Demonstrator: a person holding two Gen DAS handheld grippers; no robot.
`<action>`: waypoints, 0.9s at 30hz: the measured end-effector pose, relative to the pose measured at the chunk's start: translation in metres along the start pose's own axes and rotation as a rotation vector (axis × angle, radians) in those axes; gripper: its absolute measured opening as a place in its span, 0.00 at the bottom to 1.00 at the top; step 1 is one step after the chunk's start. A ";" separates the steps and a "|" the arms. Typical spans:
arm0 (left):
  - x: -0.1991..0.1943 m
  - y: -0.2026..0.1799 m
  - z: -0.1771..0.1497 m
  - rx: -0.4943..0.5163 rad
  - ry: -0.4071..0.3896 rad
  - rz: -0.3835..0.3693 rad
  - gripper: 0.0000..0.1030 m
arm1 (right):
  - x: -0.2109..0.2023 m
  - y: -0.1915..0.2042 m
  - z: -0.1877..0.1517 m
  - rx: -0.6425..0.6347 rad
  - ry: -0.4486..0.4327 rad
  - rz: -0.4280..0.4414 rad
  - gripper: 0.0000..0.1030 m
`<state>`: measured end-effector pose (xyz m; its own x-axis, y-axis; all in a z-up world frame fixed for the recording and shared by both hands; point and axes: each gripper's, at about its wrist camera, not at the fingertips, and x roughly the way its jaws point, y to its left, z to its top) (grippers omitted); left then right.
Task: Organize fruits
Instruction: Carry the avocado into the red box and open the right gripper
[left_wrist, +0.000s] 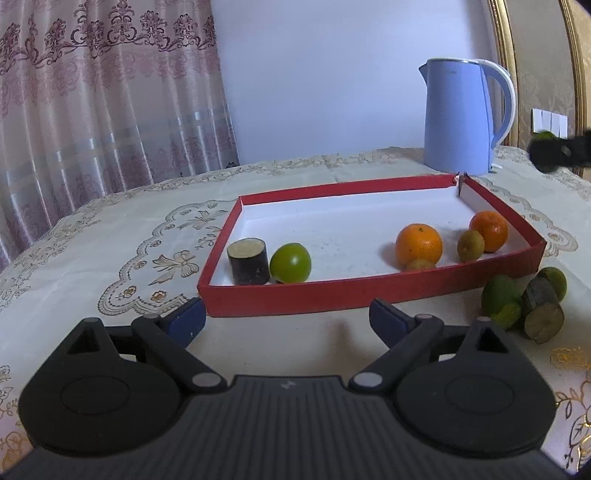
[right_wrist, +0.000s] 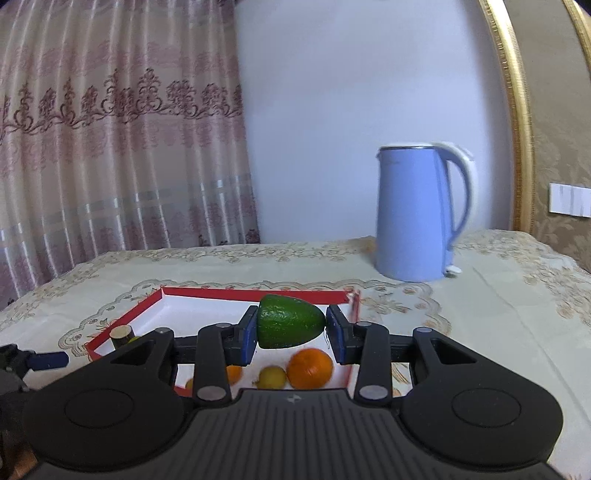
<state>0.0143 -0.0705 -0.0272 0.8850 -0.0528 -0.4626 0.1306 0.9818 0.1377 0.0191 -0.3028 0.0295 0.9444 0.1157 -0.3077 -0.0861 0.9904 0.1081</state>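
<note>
Green fruit (right_wrist: 290, 322), blunt-ended and pebbly-skinned, is clamped crosswise between the blue pads of the right gripper (right_wrist: 291, 330), held in the air above the red-walled tray (right_wrist: 236, 294); both pads press its sides. Below it, on the tray's white floor, sit an orange (right_wrist: 309, 368), a small yellow-green fruit (right_wrist: 272, 376) and part of another orange (right_wrist: 233, 373), all crowded toward the near right end. From the left wrist view the tray (left_wrist: 369, 291) also holds a dark cut cylinder (left_wrist: 248, 260) touching a round green fruit (left_wrist: 290, 263) at its near left corner, with open white floor between the two groups. The left gripper (left_wrist: 287, 320) stands wide apart and empty, just short of the tray's near wall. Outside the tray on the cloth, to the right, lie green fruits (left_wrist: 498, 295) and another cut cylinder (left_wrist: 543, 314), not yet sorted. A blue kettle (left_wrist: 458, 118) stands behind the far corner. Judgement: the step in hand is placing the carried fruit. Best done by bringing it over the bare middle of the floor, lowering until it nearly rests, then releasing; a drop from height would likely roll it into the oranges. Setting it beside the green fruit would keep like with like. Keep the left gripper clear of the wall.
</note>
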 end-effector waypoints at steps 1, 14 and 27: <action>0.001 0.000 0.000 0.000 0.002 0.002 0.92 | 0.007 0.000 0.003 0.001 0.011 0.006 0.36; 0.009 0.006 -0.003 -0.031 0.039 -0.021 0.92 | 0.077 0.051 0.015 -0.052 0.120 0.099 0.36; 0.012 0.012 -0.003 -0.067 0.061 -0.068 0.93 | 0.130 0.085 -0.002 -0.129 0.237 0.063 0.37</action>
<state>0.0251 -0.0588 -0.0342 0.8459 -0.1108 -0.5217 0.1577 0.9864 0.0463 0.1338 -0.2037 -0.0037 0.8366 0.1767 -0.5186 -0.1960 0.9804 0.0177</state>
